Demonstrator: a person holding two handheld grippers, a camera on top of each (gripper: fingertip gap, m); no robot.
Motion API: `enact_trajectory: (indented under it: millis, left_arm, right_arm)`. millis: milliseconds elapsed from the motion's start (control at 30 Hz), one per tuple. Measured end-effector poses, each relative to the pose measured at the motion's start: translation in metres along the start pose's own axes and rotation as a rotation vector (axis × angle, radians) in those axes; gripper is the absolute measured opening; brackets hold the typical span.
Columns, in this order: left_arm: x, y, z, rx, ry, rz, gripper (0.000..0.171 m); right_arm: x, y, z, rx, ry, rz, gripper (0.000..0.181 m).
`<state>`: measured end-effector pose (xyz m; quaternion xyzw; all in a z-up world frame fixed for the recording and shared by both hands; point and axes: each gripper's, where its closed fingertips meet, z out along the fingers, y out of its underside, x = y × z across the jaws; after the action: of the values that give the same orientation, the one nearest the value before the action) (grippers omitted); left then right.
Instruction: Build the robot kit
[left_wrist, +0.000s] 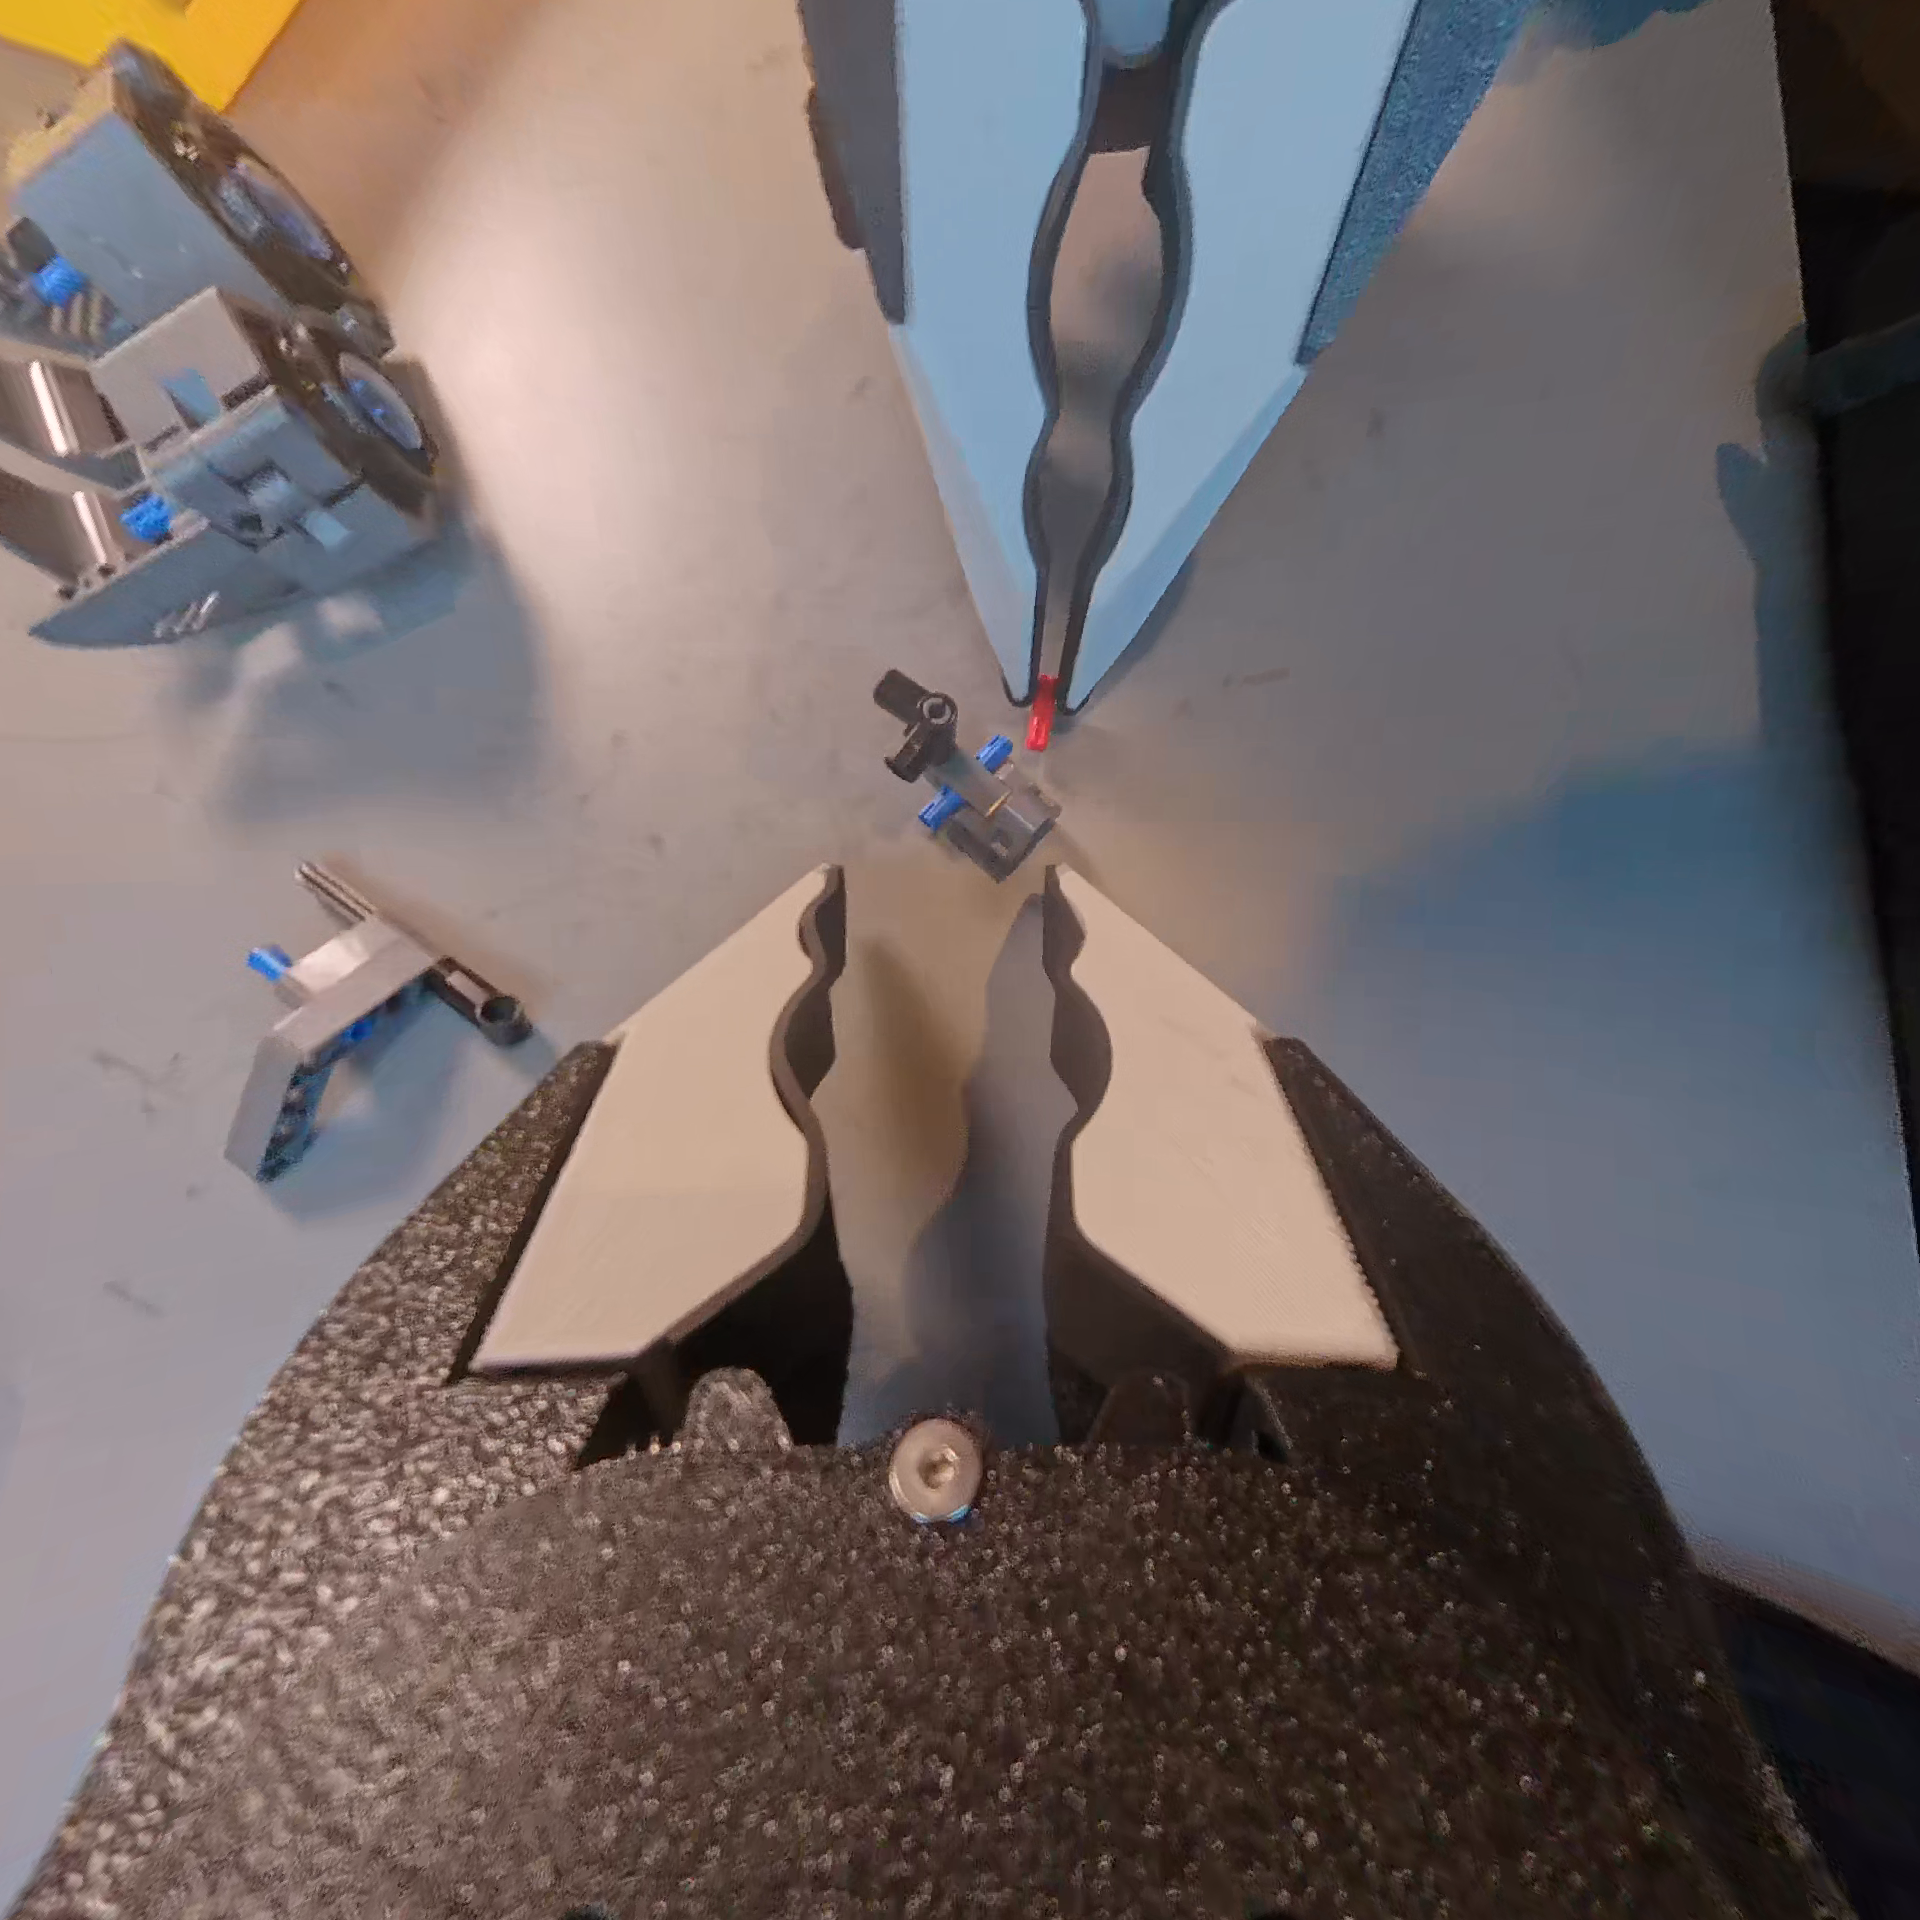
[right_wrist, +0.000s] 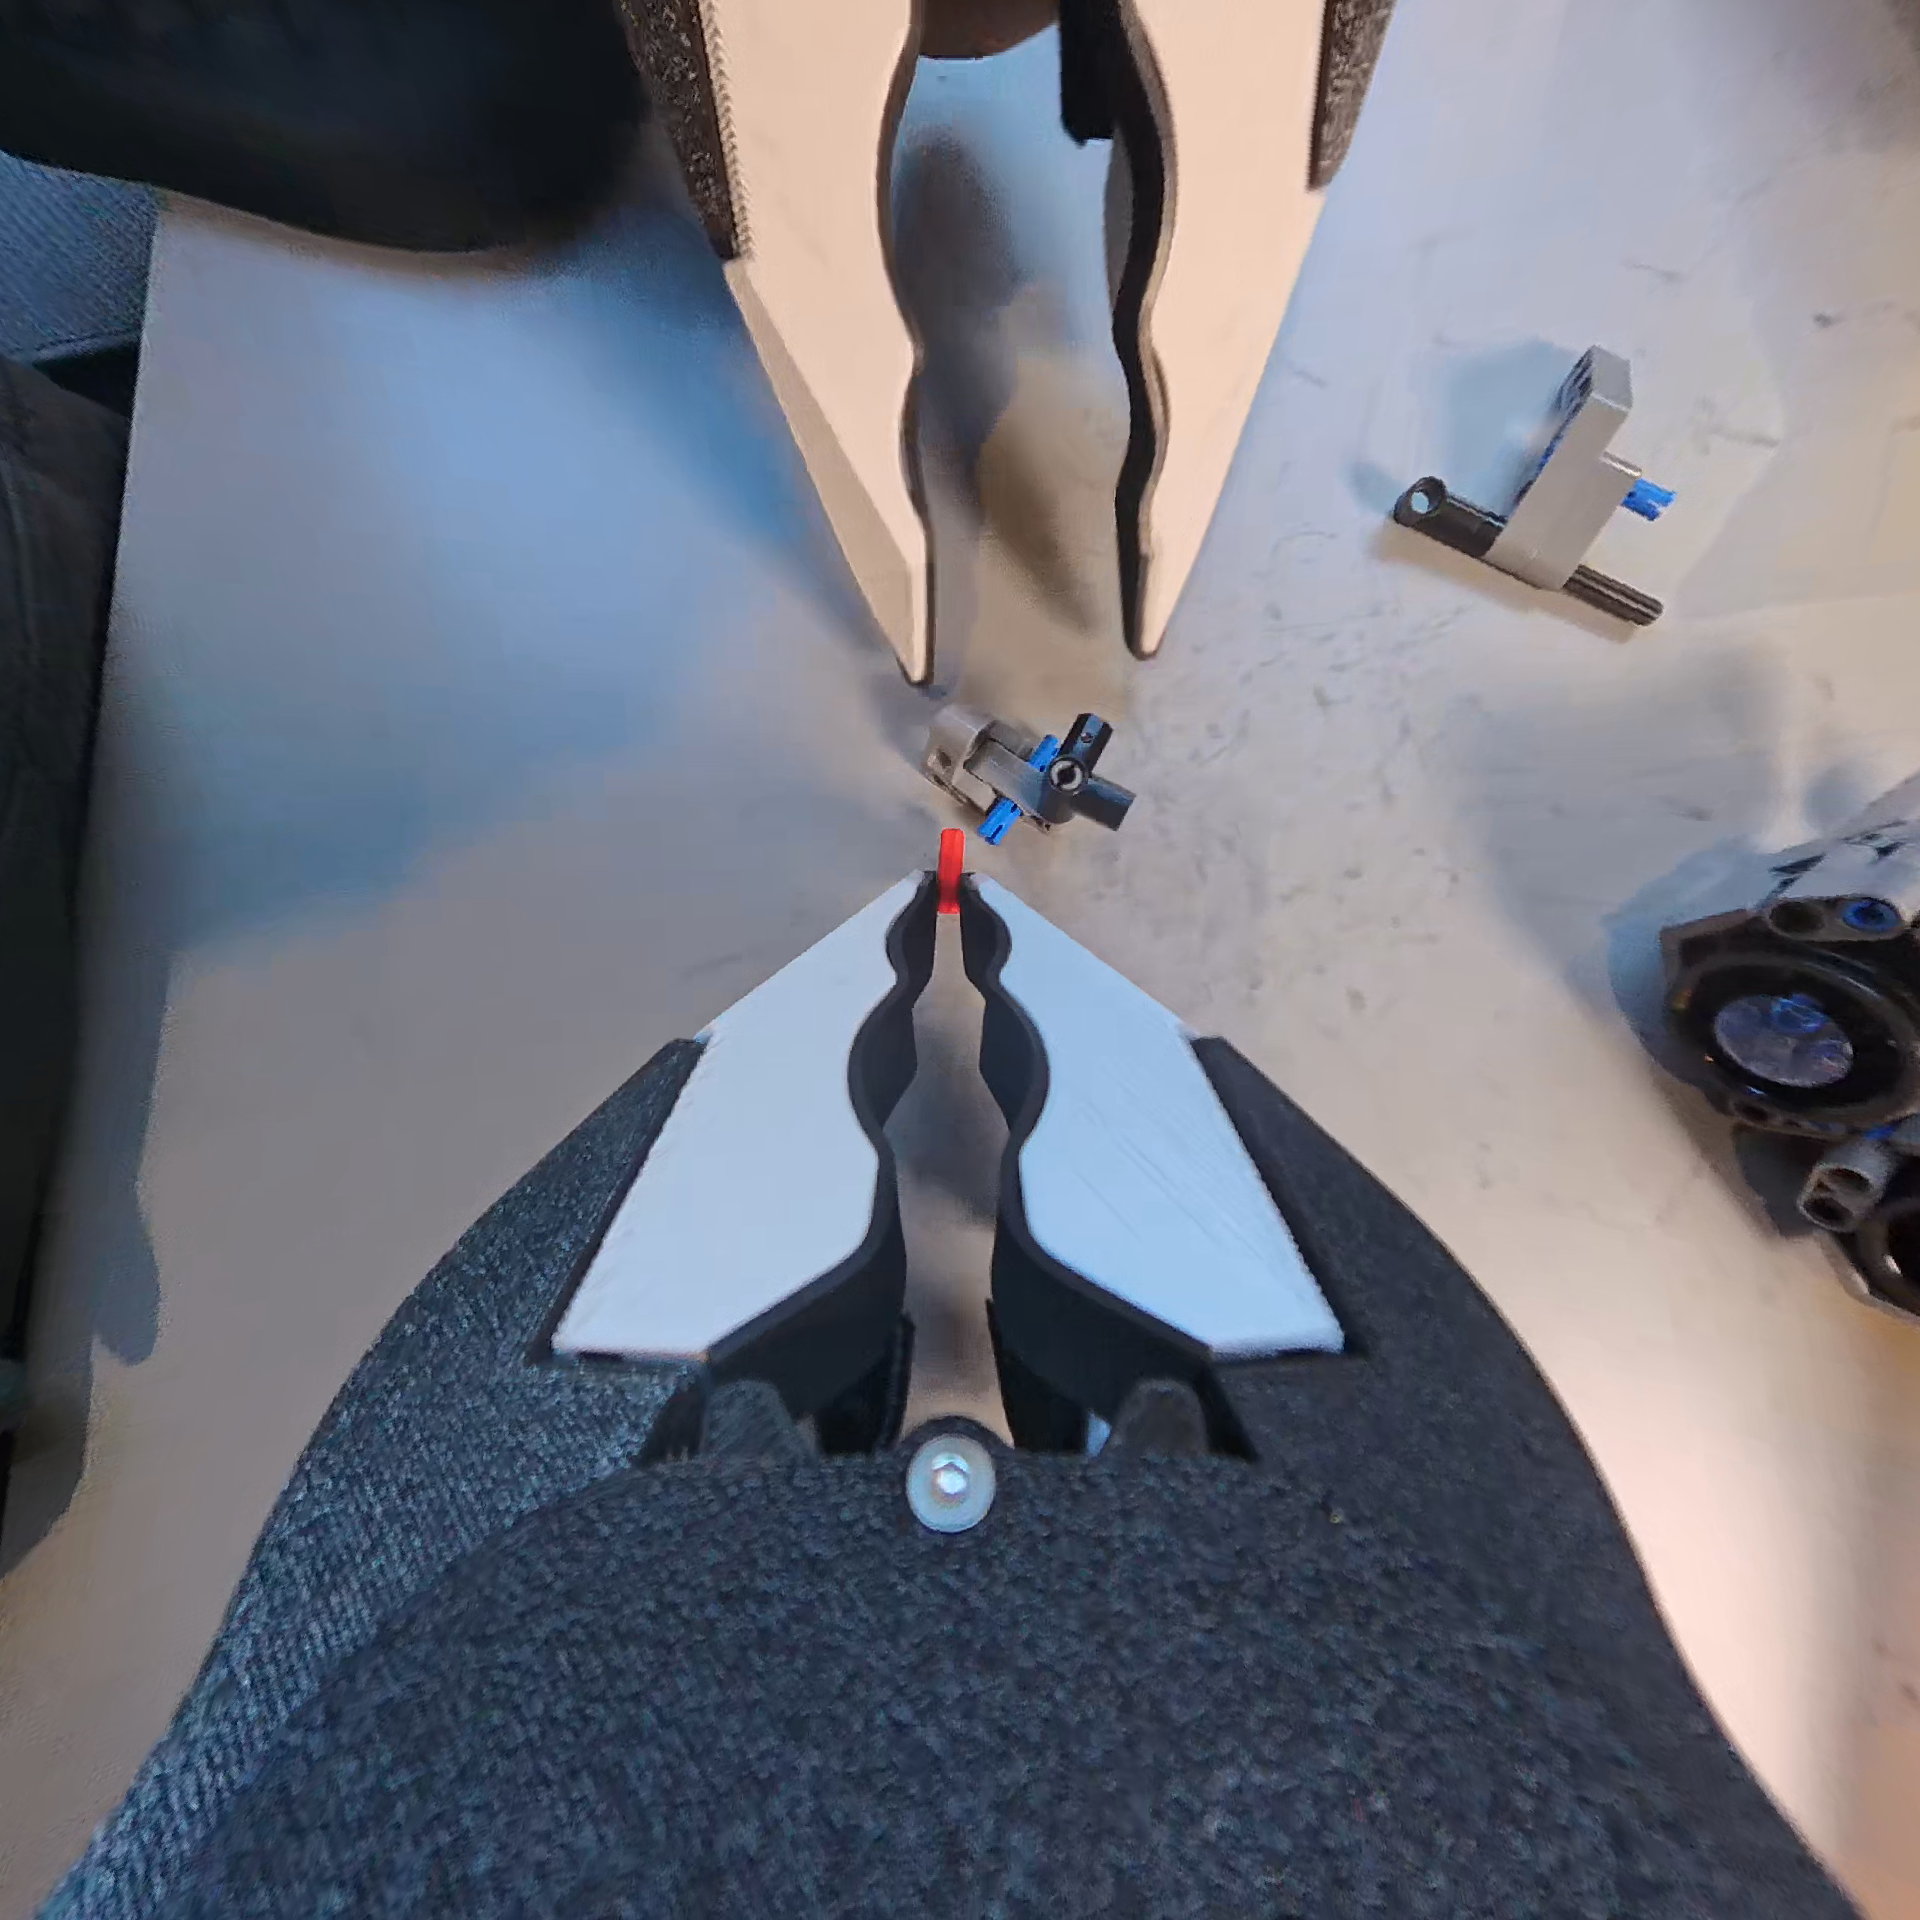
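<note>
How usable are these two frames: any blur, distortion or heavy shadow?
Left wrist view: strong wide-angle bending; brick assembly at the left edge is smeared; small brick piece is sharp. Right wrist view: red pin in the right tool is crisp; bluish shadows fall on the table.

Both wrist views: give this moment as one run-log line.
left gripper: open, empty | right gripper: shut on small red plastic pin | small grey-black-blue brick assembly: on grey table, between the grippers

Left claw (left_wrist: 940, 878) gapes wide; right claw (right_wrist: 943, 881) pinched nearly closed, facing it.
</note>
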<state>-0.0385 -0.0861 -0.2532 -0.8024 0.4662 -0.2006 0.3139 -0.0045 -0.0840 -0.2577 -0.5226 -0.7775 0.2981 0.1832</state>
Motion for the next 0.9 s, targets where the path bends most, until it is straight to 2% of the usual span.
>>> enact_trajectory:
  millis: [267, 367, 467, 567, 700, 800, 900]
  left_arm:
    - [-0.001, -0.013, 0.015, -0.017, 0.12, 0.188, 0.055]
    - [0.003, -0.013, 0.018, -0.019, 0.142, 0.206, 0.054]
    - [0.006, -0.01, 0.021, -0.022, 0.147, 0.2, 0.043]
    - [0.009, -0.009, 0.02, -0.017, 0.137, 0.188, 0.039]
    - [0.014, -0.006, 0.016, -0.028, 0.18, 0.16, 0.046]
    - [0.008, -0.004, 0.013, -0.046, 0.188, 0.159, 0.04]
    - [0.003, -0.005, 0.014, -0.057, 0.186, 0.182, 0.044]
  right_arm:
    - [-0.002, 0.002, 0.001, 0.001, 0.001, 0.036, 0.002]
    - [-0.003, 0.003, 0.001, 0.001, -0.001, 0.036, 0.002]
    - [-0.003, 0.003, 0.001, 0.003, -0.003, 0.036, 0.002]
    - [-0.003, 0.003, 0.001, 0.008, -0.009, 0.037, 0.002]
    - [-0.003, 0.003, 0.001, 0.016, -0.009, 0.038, 0.002]
    - [-0.003, 0.002, 0.002, 0.016, -0.006, 0.034, 0.002]
    - [-0.003, 0.0, 0.003, 0.021, 0.0, 0.039, 0.002]
